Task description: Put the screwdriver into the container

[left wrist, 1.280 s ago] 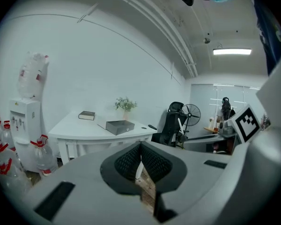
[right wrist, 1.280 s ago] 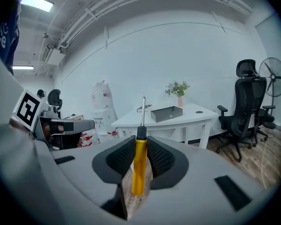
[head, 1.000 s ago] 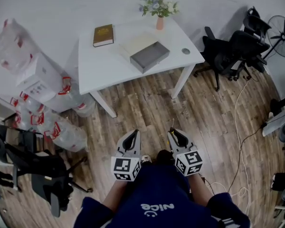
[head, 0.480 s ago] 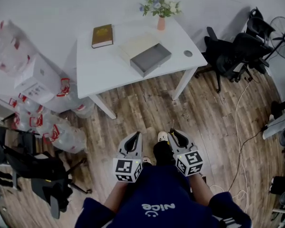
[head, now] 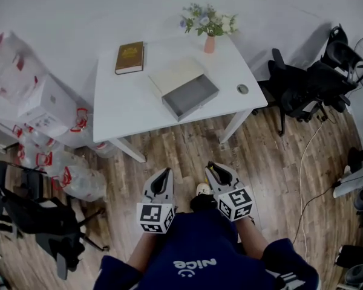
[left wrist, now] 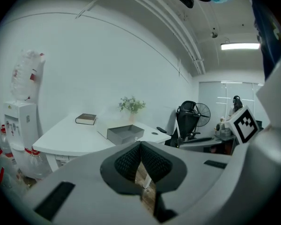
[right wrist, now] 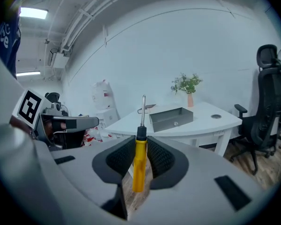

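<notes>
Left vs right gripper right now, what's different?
The right gripper is shut on a yellow-handled screwdriver; the left gripper holds nothing. The right gripper's jaws stand parted by the handle; the left gripper's jaws meet at the tips. A metal shaft sticks out past the right gripper's tips; nothing sticks out of the left gripper. Shared: both are held low over the wooden floor, pointing toward the white table, short of it.

Left tongs (left wrist: 141, 148): jaws closed tip to tip, nothing between them.
Right tongs (right wrist: 140, 149): pads clamped on the screwdriver (right wrist: 139, 165) handle, shaft pointing forward.
Pose: both held low before the torso, side by side.
</notes>
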Demonstrator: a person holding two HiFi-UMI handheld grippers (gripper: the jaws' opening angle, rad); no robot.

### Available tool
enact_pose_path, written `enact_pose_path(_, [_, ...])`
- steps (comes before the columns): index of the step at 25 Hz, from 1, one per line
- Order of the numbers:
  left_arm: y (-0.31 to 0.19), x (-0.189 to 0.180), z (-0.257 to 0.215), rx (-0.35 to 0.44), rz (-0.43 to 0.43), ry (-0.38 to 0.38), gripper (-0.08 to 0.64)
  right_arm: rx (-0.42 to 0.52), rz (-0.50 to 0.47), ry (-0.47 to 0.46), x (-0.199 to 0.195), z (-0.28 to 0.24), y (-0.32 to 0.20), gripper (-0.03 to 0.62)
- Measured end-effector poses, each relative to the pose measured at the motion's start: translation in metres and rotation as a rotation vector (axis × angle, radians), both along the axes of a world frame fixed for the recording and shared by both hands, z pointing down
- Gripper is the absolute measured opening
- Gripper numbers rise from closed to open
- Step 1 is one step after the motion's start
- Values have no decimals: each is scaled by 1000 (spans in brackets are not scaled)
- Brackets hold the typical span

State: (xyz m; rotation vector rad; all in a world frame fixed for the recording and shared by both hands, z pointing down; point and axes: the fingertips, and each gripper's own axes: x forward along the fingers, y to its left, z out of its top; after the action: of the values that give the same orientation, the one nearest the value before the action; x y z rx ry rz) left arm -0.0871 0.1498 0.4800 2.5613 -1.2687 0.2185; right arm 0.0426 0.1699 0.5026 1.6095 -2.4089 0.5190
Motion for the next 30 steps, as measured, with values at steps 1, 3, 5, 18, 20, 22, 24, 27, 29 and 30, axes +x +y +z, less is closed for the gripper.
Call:
enact_pose_path(1, [-7, 6, 0, -1, -8, -2, 17, 3, -14, 0, 5, -1, -10, 95])
enact_pose_path(3, [-21, 19, 1, -3, -21, -6, 17, 9, -35, 4, 18, -1, -28, 95])
enact_pose_path(5, [-34, 33, 2, -4, -32, -13, 17, 11, -51, 2, 30, -1, -43, 95])
enact_pose_path(18, [-101, 114, 4, -28, -48, -5, 17, 10, -69, -31, 105, 1, -111, 94])
enact_pose_path(20, [-106, 119, 7, -35, -42, -15, 17, -12, -65, -35, 110, 8, -113, 94])
enact_pose_path(22, [-115, 121, 8, -39, -38, -19, 17, -31, -65, -34, 111, 14, -118, 94])
enact_pose_path(24, [-125, 121, 11, -44, -32, -20, 17, -41, -61, -26, 112, 19, -122, 94])
enact_pose_path(27, [-148, 120, 14, -44, -25, -16, 17, -45, -40, -9, 115, 21, -138, 94])
enact_pose_path(29, [-167, 119, 13, -36, -20, -12, 17, -42, -22, 1, 118, 18, -153, 95])
enact_pose_path(30, [-177, 119, 11, -31, -18, -10, 17, -39, -15, 8, 119, 16, -162, 94])
